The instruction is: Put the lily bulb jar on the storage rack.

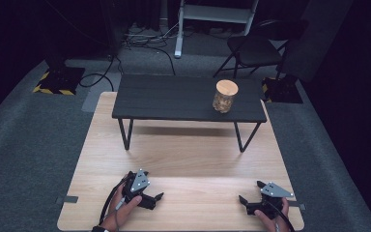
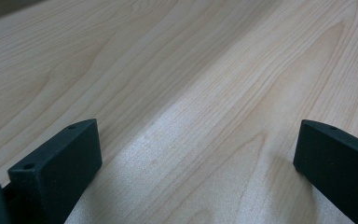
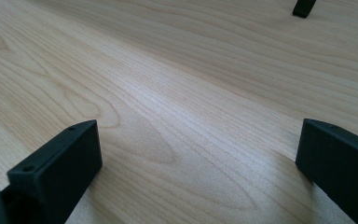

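Observation:
A glass jar with a wooden lid and brownish contents stands upright on the right part of a small black bench. The bench rests on the far half of a light wooden tabletop. My left gripper lies low on the wood near the front left, held by a hand, jaws wide apart with nothing between them. My right gripper sits at the front right, also open and empty. Both are far from the jar.
Grey carpet surrounds the tabletop. A folding chair, a white stand's legs and loose cables lie beyond the bench. One black bench foot shows at the top of the right gripper view.

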`<state>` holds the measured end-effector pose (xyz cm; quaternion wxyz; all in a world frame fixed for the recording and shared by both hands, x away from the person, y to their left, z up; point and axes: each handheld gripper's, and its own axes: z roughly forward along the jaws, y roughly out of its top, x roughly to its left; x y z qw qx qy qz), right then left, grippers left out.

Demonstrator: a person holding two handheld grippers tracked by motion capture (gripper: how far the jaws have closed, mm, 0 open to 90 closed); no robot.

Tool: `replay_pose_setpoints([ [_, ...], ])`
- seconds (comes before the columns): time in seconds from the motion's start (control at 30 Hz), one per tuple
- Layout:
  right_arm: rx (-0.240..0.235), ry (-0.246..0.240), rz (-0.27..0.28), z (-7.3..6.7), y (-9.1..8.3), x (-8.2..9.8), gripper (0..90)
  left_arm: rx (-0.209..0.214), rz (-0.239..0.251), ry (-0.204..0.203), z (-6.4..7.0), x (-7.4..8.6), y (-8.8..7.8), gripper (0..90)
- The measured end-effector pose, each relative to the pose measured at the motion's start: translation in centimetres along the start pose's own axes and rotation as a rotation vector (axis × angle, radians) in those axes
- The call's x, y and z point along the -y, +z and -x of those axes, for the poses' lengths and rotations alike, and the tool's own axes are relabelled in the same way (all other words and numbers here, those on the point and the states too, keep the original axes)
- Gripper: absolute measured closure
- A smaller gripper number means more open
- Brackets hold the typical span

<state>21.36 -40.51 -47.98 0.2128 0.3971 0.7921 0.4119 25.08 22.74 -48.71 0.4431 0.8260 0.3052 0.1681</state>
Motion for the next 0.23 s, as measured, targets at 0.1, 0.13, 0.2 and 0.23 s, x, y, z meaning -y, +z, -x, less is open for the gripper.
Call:
replay_pose_setpoints([
  [0.1, 0.002, 0.001, 0.000, -0.03, 0.04, -0.03, 0.0, 0.000, 0.000, 0.000, 0.00, 0.00, 0.00, 0.8],
  [0.13, 0.003, 0.001, 0.000, -0.04, 0.05, -0.04, 0.0, 0.000, 0.000, 0.000, 0.00, 0.00, 0.00, 0.8],
  [0.2, 0.005, 0.002, -0.001, -0.08, 0.07, -0.06, 0.0, 0.000, 0.000, 0.000, 0.00, 0.00, 0.00, 0.8],
  [0.23, 0.006, 0.002, -0.001, -0.09, 0.08, -0.07, 0.0, 0.000, 0.000, 0.000, 0.00, 0.00, 0.00, 0.8],
])
